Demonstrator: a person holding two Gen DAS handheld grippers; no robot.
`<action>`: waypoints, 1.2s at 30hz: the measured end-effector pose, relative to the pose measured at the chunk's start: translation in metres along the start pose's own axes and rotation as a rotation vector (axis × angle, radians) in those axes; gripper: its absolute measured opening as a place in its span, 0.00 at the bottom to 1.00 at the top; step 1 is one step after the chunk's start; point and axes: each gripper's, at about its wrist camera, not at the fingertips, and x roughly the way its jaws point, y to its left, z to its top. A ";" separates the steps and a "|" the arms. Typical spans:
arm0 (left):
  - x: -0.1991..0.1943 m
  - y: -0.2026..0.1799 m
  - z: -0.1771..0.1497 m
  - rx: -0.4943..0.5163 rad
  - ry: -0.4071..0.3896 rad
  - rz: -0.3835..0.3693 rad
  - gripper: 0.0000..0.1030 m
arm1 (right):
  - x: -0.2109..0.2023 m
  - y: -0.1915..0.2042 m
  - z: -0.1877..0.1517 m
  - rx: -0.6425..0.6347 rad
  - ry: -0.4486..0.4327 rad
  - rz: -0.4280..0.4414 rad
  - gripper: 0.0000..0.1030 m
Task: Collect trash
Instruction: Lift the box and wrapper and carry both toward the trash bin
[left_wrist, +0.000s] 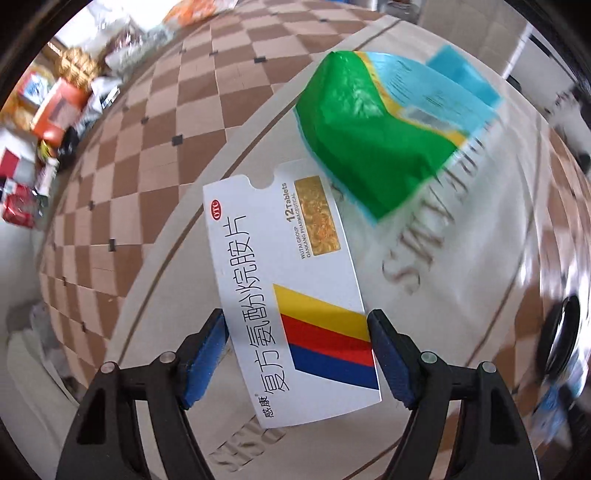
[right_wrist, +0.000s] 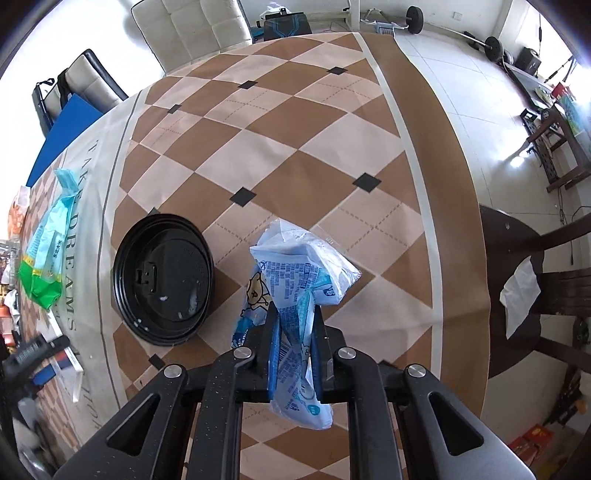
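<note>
In the left wrist view a flat white medicine box (left_wrist: 291, 291) with yellow, red and blue stripes sits between the blue pads of my left gripper (left_wrist: 295, 354); the pads touch its two long edges and hold it just above the tablecloth. A green and light-blue packet (left_wrist: 376, 136) lies just beyond it; it also shows in the right wrist view (right_wrist: 44, 254). In the right wrist view my right gripper (right_wrist: 293, 332) is shut on a crumpled white and blue plastic wrapper (right_wrist: 299, 273), held above the table. A black round lid (right_wrist: 162, 280) lies to its left.
A brown and beige checkered tablecloth (right_wrist: 295, 147) covers the table. A pile of boxes and bags (left_wrist: 48, 110) lies at its far end in the left wrist view. A dark wooden chair (right_wrist: 524, 280) with a paper on it stands at the table's right edge. My left gripper (right_wrist: 40, 350) shows at the lower left.
</note>
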 end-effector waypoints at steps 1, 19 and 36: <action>-0.006 -0.001 -0.007 0.014 -0.013 0.009 0.72 | -0.001 0.000 -0.001 0.001 0.002 0.004 0.12; -0.116 0.052 -0.105 0.158 -0.273 -0.065 0.72 | -0.104 0.017 -0.118 -0.084 -0.128 0.138 0.09; -0.174 0.172 -0.287 0.308 -0.345 -0.204 0.72 | -0.241 0.057 -0.384 -0.192 -0.261 0.240 0.09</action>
